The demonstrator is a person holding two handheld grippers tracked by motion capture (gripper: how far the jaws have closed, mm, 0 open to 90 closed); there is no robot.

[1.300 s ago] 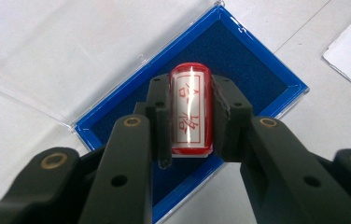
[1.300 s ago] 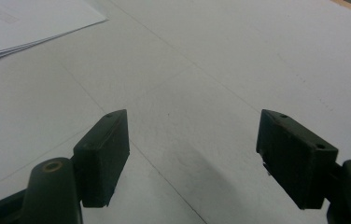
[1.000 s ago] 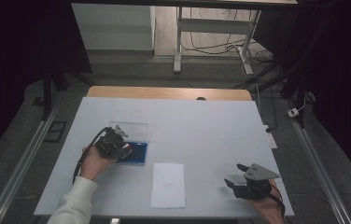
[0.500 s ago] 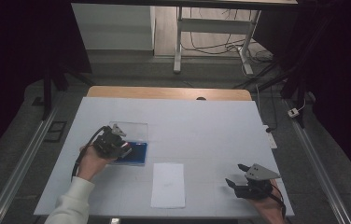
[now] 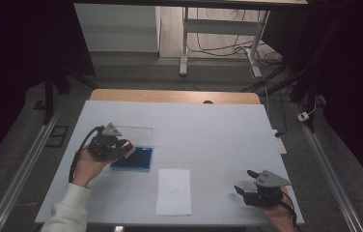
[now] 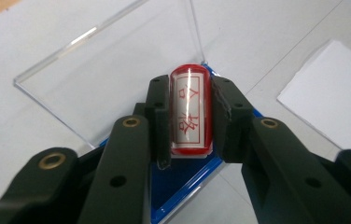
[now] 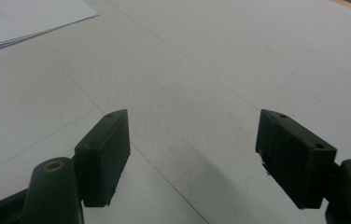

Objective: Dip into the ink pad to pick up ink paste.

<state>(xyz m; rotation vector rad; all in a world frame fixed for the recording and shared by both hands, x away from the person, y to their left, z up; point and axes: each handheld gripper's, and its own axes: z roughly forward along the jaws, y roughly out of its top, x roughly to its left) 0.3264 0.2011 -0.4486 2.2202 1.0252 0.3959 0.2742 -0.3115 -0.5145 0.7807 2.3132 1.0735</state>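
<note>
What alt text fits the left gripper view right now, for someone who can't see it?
The left gripper is shut on a red stamp with red characters on its white face, held just above a blue tray. A clear lid lies open behind it on the white table, and a white paper lies at the right.

My left claw (image 6: 190,116) has two matte black jaws, each a flat link bar with a brass-ringed pivot and small bored holes, ending in a thick rectangular pad. My right claw (image 7: 192,154) carries the same black block pads, each with tiny screw holes on its upper face. Behind each claw sits a grey three-cornered plate and a trailing black cable. My left forearm wears a white sleeve (image 5: 66,212).
</note>
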